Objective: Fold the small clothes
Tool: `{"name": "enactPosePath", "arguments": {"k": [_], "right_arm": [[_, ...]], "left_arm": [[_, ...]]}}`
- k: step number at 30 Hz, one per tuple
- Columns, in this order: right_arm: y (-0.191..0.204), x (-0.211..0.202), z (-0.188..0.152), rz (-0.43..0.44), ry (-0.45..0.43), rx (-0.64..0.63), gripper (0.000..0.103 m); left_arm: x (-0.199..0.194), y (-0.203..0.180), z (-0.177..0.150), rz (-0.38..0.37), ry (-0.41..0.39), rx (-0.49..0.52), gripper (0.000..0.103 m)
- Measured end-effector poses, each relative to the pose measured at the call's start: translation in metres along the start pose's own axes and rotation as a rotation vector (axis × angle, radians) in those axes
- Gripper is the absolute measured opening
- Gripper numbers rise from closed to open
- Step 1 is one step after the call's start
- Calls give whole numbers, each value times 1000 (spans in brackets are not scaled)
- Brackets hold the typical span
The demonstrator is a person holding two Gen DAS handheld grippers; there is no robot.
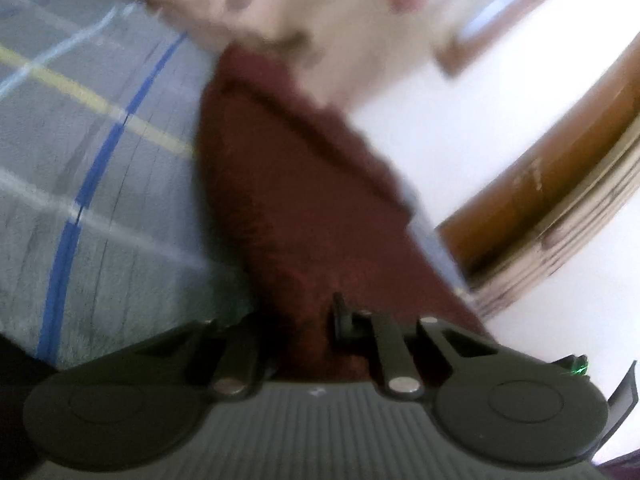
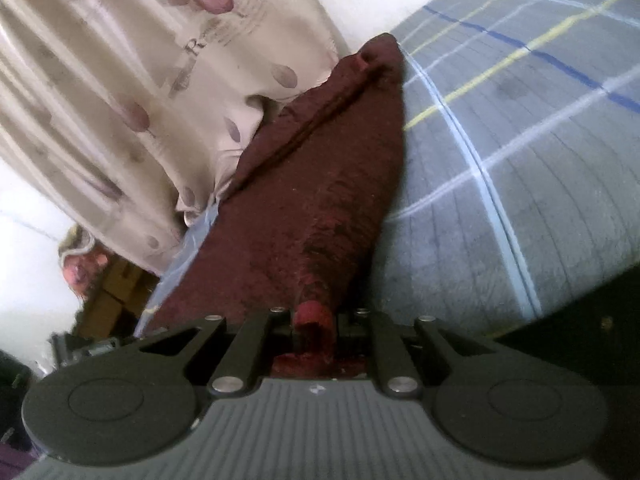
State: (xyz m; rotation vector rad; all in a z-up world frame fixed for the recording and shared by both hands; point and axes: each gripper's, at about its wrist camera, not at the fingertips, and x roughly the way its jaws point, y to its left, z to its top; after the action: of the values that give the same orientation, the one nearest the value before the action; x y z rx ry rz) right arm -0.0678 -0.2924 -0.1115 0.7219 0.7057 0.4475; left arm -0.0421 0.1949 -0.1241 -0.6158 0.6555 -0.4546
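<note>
Left claw (image 1: 320,334): I've got it clenched on the fuzzy dark-red cloth (image 1: 304,200).
Right claw (image 2: 316,328): mine's clamped on the cloth's near edge.
Ahead: cloth stretches away over the grey checked bedsheet (image 2: 520,140).

**A plaid bed against a white wall**

A bed (image 2: 520,140) fills much of both views, covered in a grey-blue plaid sheet crossed by blue, yellow and pale lines. Beside it lies a cream cloth (image 2: 120,80) with mauve oval spots and some printed lettering, rumpled into folds. A white wall (image 1: 440,128) stands behind, brightly lit. In the left wrist view a brown wooden frame (image 1: 560,152) curves along that wall, blurred. Low in the right wrist view, stacked brown boxes (image 2: 116,284) sit in shadow.
</note>
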Motion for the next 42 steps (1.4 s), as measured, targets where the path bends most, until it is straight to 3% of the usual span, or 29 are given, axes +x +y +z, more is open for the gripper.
{"name": "enactPosePath", "arguments": {"k": [3, 6, 11, 15, 20, 26, 28, 29, 31, 32, 33, 36, 38, 42], "right_arm": [[15, -10, 10, 35, -43, -32, 15], [24, -20, 19, 71, -78, -45, 15], [7, -19, 7, 47, -61, 6, 15], [-1, -22, -1, 58, -80, 60, 14], [14, -34, 1, 84, -102, 11, 13], [11, -38, -1, 46, -81, 1, 13], [-1, -37, 1, 46, -67, 48, 13], [-5, -37, 2, 60, -57, 57, 13], [-7, -36, 5, 31, -57, 59, 19], [-8, -35, 7, 43, -43, 66, 27], [-10, -34, 9, 49, -37, 76, 39], [-13, -32, 15, 58, -48, 91, 61], [-21, -29, 20, 66, -46, 147, 70], [-34, -15, 21, 74, -16, 216, 68]], "left_arm": [[-14, -23, 11, -25, -71, 90, 13], [-18, -31, 11, -16, -79, 149, 13], [-10, -19, -6, 4, -36, 112, 13], [-21, -18, -11, -11, -73, 96, 13], [-33, -24, -13, -29, -94, 113, 13], [-25, -13, -17, -26, -48, 106, 13], [-22, -5, -14, -44, -25, 55, 15], [-20, 0, -12, -47, -16, 21, 21], [-16, 6, -10, -42, 7, -10, 45], [-15, 7, -10, -29, 5, -14, 68], [-15, 8, -10, -20, -8, -11, 81], [-10, 10, -8, -28, -4, -14, 82], [-4, 11, -7, -38, 6, -30, 82], [15, 10, -4, -40, 54, -9, 82]]}}
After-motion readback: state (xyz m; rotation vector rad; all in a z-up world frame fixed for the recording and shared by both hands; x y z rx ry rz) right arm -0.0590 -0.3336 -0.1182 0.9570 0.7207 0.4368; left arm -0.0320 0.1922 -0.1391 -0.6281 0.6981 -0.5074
